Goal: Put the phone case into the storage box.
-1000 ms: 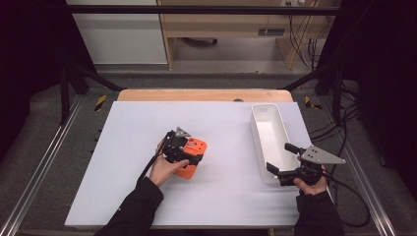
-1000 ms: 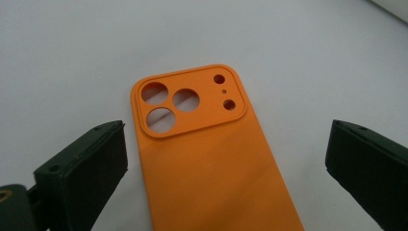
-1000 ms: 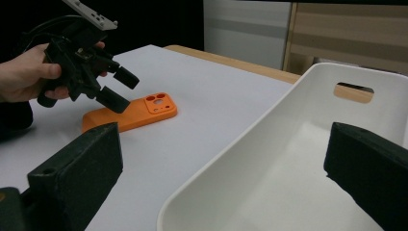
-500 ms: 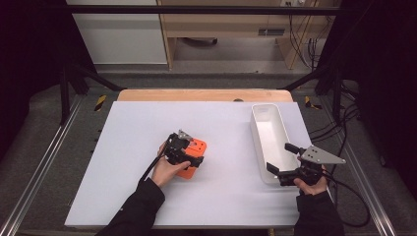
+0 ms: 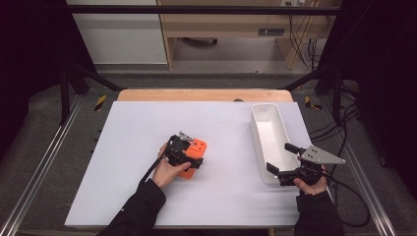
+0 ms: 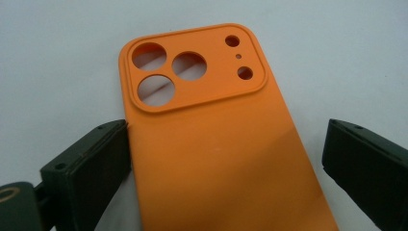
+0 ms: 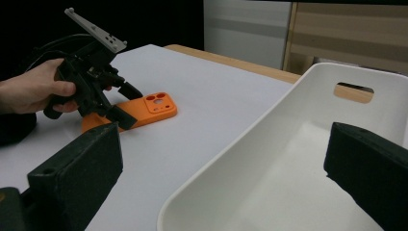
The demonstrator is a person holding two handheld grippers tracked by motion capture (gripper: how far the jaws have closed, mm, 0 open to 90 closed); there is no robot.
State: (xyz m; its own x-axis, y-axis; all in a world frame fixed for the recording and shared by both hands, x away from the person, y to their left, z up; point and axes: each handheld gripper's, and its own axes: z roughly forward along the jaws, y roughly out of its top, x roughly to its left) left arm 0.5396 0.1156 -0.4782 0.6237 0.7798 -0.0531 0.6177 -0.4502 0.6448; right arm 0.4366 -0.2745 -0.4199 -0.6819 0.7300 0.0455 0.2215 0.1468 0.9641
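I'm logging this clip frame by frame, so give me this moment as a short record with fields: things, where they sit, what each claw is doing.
thing in hand: orange phone case, flat on the white table, camera cut-outs facing up
left claw: open, jaws either side of the case; one jaw is at its edge, the other apart from it
right claw: open, holding nothing, at the near end of the white bin
white bin: long, nothing visible inside, handle slot in the far wall
step: case not yet gripped

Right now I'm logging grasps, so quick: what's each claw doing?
Left claw: open, jaws either side of the flat orange plastic phone case, not clamped.
Right claw: open, holding nothing, by the long white plastic bin.
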